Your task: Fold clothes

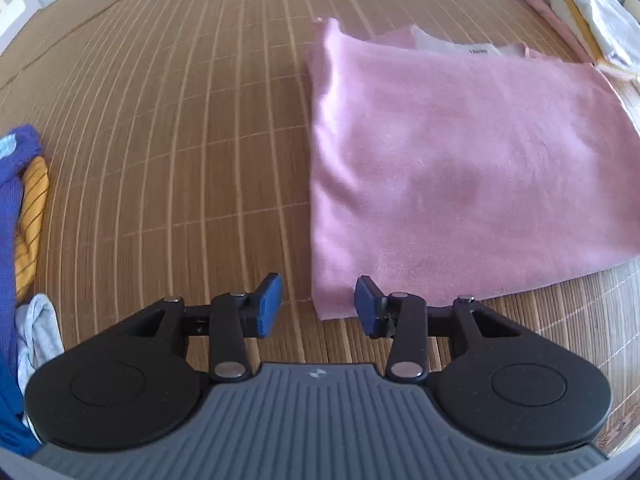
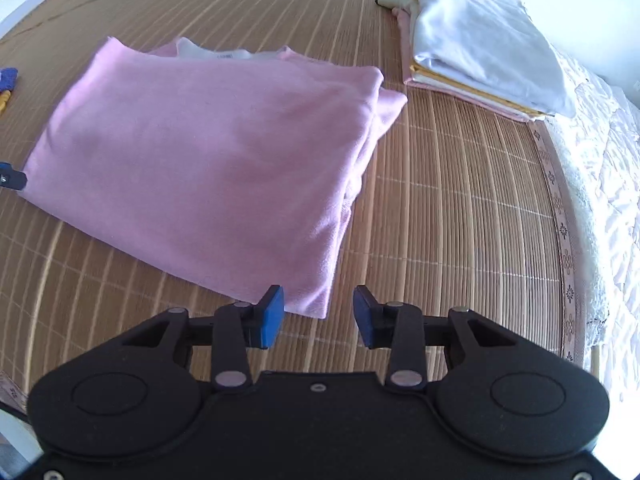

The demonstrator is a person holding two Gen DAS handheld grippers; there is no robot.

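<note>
Pink garment (image 1: 460, 168): folded flat on bamboo mat (image 1: 180, 120), ahead of both tools | left gripper (image 1: 318, 306), right gripper (image 2: 319, 316): released, at near corners | step: another fold or transfer to folded stack (image 2: 480, 44), undecided

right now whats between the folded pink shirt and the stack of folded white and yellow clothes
Only bare bamboo mat separates the folded pink shirt from the folded stack, clearest in the right wrist view.

Our two handheld grippers
We list left gripper (image 1: 318, 306) and right gripper (image 2: 319, 316): black linkages, blue pads, silver rivets.
</note>
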